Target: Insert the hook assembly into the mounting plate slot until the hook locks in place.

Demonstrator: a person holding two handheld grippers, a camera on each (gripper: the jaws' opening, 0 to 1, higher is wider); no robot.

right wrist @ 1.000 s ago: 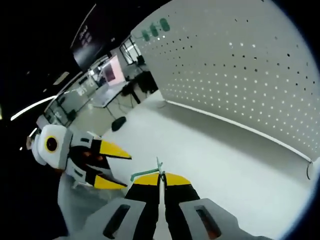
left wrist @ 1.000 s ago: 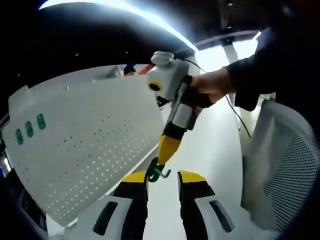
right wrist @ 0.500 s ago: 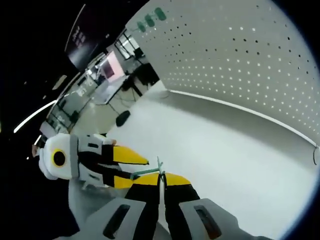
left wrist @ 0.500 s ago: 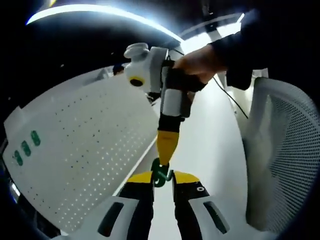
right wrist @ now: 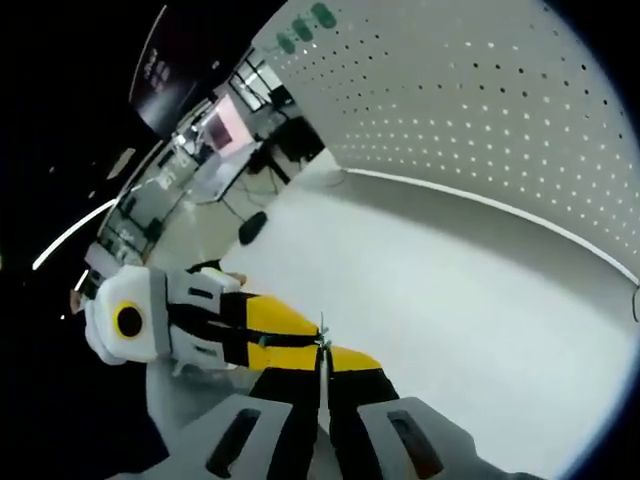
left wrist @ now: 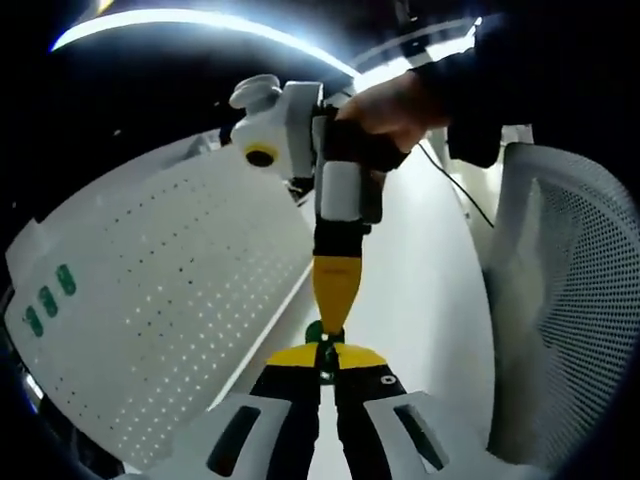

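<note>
In the left gripper view we see, at far left, the white perforated mounting plate (left wrist: 150,310) standing on edge, three green tabs (left wrist: 48,297) near its corner. Open white tabletop (left wrist: 420,290) runs beside its lower edge. Our left gripper (left wrist: 326,352) and right gripper (left wrist: 331,322) meet tip to tip, both pinched together on the small green hook assembly (left wrist: 316,330). At right stands a white mesh chair back (left wrist: 560,330).

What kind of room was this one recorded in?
Probably an office or lab: a white table with a pegboard, a mesh chair, and desks in the background.
</note>
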